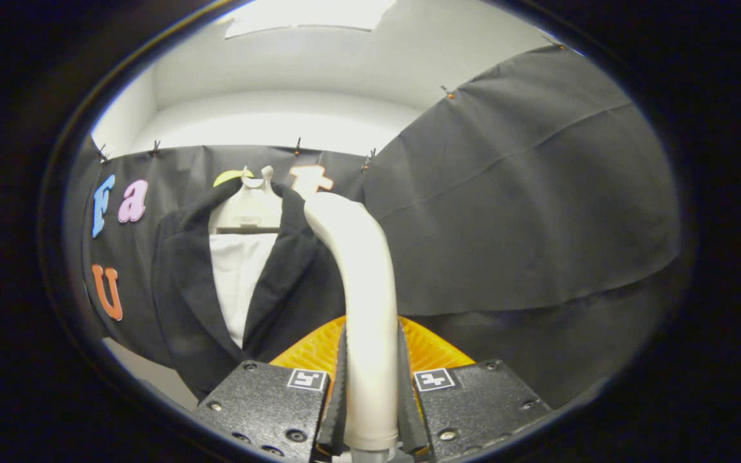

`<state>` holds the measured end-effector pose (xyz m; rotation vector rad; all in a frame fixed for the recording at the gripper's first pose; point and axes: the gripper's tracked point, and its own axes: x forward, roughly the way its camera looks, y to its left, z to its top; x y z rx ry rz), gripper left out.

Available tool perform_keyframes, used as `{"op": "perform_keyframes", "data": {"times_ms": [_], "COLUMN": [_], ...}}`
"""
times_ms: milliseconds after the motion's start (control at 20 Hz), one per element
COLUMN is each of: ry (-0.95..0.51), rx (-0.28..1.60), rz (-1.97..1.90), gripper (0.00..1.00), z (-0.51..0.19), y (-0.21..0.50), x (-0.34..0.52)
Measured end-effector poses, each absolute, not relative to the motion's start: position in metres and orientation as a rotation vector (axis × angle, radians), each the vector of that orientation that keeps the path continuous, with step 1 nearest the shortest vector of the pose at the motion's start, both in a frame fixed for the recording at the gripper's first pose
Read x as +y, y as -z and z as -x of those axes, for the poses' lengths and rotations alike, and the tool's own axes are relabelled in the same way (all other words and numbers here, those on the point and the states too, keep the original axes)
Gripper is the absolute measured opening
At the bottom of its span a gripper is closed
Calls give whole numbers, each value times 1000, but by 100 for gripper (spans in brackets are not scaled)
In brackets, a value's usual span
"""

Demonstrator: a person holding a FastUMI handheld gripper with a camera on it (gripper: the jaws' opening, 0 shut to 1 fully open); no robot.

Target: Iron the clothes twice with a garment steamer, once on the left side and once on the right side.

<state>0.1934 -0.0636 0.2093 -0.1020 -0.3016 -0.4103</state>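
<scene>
I have the garment steamer (361, 283) clamped in my gripper (372, 392) — both fingers press on its pale handle from either side, closed down to the handle's width, nothing else between them. The handle rises straight up from between the fingers and bends at the top toward the jacket, so the head aims at the clothes; the steam face itself is turned away from me and I can't see it. Gripping low on the handle looks deliberate: it keeps the head free and upright for vertical strokes. The black suit jacket (216, 289) hangs on a pale hanger (248, 206) against the booth's black cloth wall (525, 212), worn open over a white shirt front (237, 283), beyond the fingers and to the left of the steamer. Hung like this, both front panels drop flat — easy to run down one side, then the other. The steamer head sits over the jacket's panel nearest the handle, near the collar, but whether it touches the fabric I can't tell. An orange ribbed part (319, 350) shows just behind the fingers, either side of the handle; can't say what it is. My guess: near the top of a pass, which pass unclear.
</scene>
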Motion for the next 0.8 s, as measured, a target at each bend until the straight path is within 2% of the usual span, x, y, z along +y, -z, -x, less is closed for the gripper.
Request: {"op": "perform_keyframes", "data": {"times_ms": [150, 400, 800], "ry": [365, 366, 402], "rx": [-352, -313, -231], "rz": [121, 141, 191], "gripper": [36, 36, 36], "z": [-219, -257, -284], "y": [-238, -260, -244], "x": [-56, -60, -65]}}
